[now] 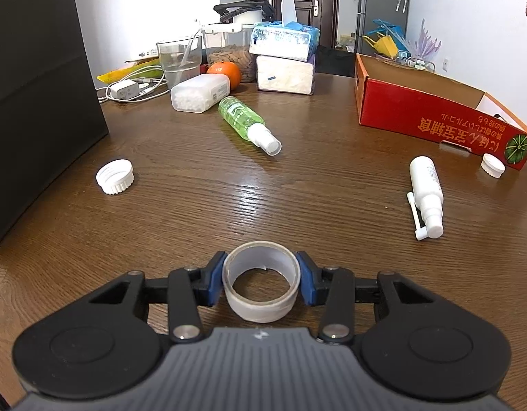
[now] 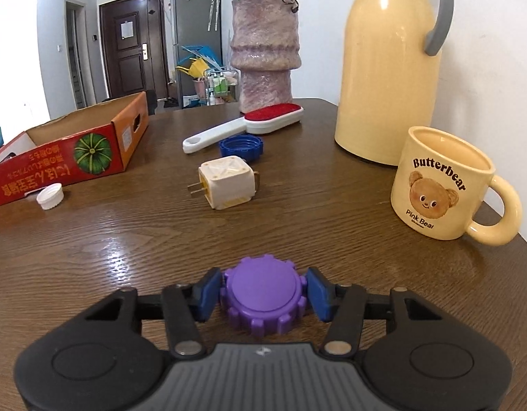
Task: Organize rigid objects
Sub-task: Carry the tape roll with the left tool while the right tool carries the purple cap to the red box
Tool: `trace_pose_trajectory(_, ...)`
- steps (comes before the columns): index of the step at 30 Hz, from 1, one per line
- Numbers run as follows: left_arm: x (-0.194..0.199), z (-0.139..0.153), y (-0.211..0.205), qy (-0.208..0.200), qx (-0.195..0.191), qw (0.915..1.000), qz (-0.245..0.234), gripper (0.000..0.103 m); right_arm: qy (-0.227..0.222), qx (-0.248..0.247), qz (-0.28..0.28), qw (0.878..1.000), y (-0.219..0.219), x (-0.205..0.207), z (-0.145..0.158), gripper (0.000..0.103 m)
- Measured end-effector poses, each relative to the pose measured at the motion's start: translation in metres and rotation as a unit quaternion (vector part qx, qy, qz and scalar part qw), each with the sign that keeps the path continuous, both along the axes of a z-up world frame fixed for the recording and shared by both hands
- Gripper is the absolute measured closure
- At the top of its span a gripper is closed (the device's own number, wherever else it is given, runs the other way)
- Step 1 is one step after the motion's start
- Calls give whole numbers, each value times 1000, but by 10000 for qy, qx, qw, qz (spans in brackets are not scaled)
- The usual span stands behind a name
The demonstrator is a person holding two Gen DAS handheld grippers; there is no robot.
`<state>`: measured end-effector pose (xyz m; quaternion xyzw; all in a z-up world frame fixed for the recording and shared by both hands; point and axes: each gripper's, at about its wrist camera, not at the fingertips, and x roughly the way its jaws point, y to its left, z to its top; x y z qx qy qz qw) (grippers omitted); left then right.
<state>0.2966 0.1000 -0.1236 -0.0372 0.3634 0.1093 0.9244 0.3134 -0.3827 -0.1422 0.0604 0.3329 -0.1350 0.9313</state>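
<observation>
While the left gripper [image 1: 262, 282] clamps a translucent tape ring [image 1: 261, 286], the right gripper [image 2: 263, 296] clamps a purple ridged plastic cap [image 2: 263, 299], probably both meant for the red cardboard box [image 2: 75, 157]

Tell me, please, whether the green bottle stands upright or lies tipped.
Tipped: the green bottle lies on its side on the table, white cap toward the camera.

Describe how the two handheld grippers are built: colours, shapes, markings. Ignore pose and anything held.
Both look identical. The left gripper and right gripper each have blue pads on black linkage bars with silver pivot pins. Behind sits a grey ribbed body bearing a small pale logo, flanked by two rounded black housings with circular recesses. No cables or sleeves show.
</observation>
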Motion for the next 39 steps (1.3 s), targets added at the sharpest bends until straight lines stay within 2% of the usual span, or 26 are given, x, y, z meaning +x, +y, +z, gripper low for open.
trace_pose_trajectory(17,-5,10,-2,-95,-87,9999,-14,59,-350,-107,274,9990,26,-21,19,50)
trace_pose_trajectory(29,-14,40,-34,-383,-127,9981,-458,59,-645,-148,916,9936,69,-37,51,50)
trace_pose_trajectory(39,-9,68,-64,-619,-168,9944,-843,59,-987,-106,1369,9856,111,-34,82,50)
